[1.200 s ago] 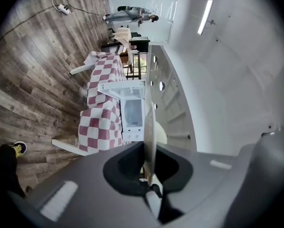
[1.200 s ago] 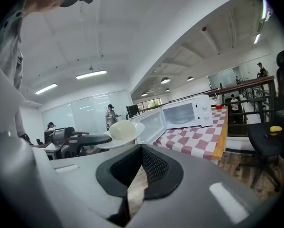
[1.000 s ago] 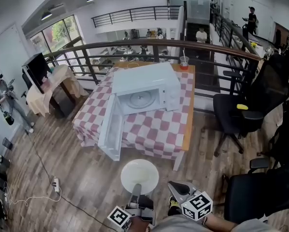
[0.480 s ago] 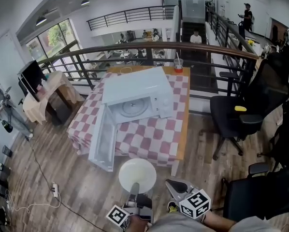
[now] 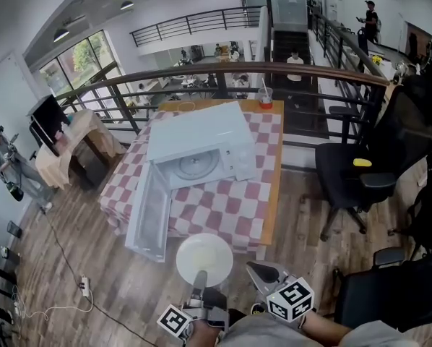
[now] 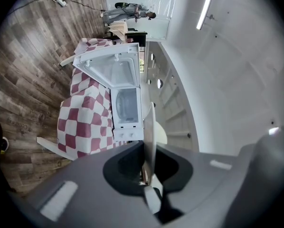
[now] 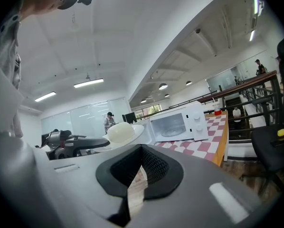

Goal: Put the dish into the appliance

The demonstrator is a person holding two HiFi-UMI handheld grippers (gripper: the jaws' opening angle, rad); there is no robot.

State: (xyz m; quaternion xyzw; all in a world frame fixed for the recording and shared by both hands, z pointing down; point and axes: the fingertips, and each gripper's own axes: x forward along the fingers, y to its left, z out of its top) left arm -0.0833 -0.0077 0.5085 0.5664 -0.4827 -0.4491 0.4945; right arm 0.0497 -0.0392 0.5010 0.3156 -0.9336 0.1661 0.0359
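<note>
The left gripper is clamped tight on the rim of a white plate. In the left gripper view the plate shows edge-on, pinched between the two jaws of that gripper. The plate is held in the air over the wood floor, right at the near edge of the table. It sits in front of the microwave and is not yet inside it.

The right gripper hangs just beside the left one, to its right, with its marker cube behind it. In its own view the jaws of this gripper are drawn together to a thin slit and hold nothing. That view also takes in the plate and the left gripper off to its left.

The microwave stands on the red and white checked cloth, toward the far left part of the table. Its door is swung wide open and reaches out past the table's near left corner. The glass turntable shows inside. A cup with a straw stands at the table's far edge, and a black office chair is off the table's right side.
</note>
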